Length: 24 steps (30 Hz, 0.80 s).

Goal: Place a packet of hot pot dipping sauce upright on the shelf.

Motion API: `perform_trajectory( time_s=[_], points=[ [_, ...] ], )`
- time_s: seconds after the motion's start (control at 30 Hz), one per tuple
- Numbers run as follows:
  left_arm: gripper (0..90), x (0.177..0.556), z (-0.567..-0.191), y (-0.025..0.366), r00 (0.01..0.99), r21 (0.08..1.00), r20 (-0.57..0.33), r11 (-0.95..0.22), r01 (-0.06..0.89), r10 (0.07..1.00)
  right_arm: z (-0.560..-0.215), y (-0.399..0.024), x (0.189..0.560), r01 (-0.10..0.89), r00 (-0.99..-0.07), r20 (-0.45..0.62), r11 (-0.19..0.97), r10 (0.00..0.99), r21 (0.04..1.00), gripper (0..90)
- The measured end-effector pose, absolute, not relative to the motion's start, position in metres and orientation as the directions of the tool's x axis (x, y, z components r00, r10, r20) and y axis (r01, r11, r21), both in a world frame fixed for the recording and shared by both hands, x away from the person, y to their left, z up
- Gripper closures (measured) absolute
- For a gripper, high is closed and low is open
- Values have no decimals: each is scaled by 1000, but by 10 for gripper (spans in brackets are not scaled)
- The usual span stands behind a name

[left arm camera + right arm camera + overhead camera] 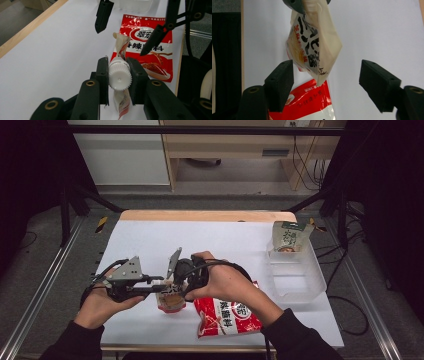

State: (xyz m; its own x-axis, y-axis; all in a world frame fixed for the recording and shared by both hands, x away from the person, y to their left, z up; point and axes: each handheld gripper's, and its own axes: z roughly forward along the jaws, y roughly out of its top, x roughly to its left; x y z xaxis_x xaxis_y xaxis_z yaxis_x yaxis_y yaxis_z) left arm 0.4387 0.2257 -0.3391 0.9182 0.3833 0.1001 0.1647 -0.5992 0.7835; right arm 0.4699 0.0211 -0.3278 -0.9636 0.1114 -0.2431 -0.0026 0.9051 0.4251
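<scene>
The white-topped table [150,240] carries a clear plastic bin [295,272] w/ 1 green-labelled pack [291,237] leaning at its far end, near the table's right edge, likely the drop-off spot, and a red seasoning packet [225,316] lies flat by the near edge. The left gripper [119,75] is clamped on the white ribbed cap [120,76] of a small spout pouch [170,301] hanging just above the table near its near edge, probably to keep it steady. The right gripper [325,82] has jaws spread apart w/ the pouch between but untouched, apparently let go.
</scene>
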Motion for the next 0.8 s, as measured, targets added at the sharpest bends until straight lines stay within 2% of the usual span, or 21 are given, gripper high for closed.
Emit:
perform_trajectory(
  time_s=[0.33, 0.63, 0.8],
  points=[
    [733, 441, -337, 219, 923, 784, 108, -602, 149, 369, -325, 20, 475, 2, -973, -211, 915, 95, 404, 504],
    [733, 442, -336, 213, 928, 787, 109, -601, 139, 357, -326, 21, 476, 1, -977, -196, 920, 85, 392, 625],
    [732, 442, -336, 212, 927, 795, 106, -591, 139, 360, -325, 19, 477, 6, -977, -195, 919, 90, 393, 769]
  ],
)
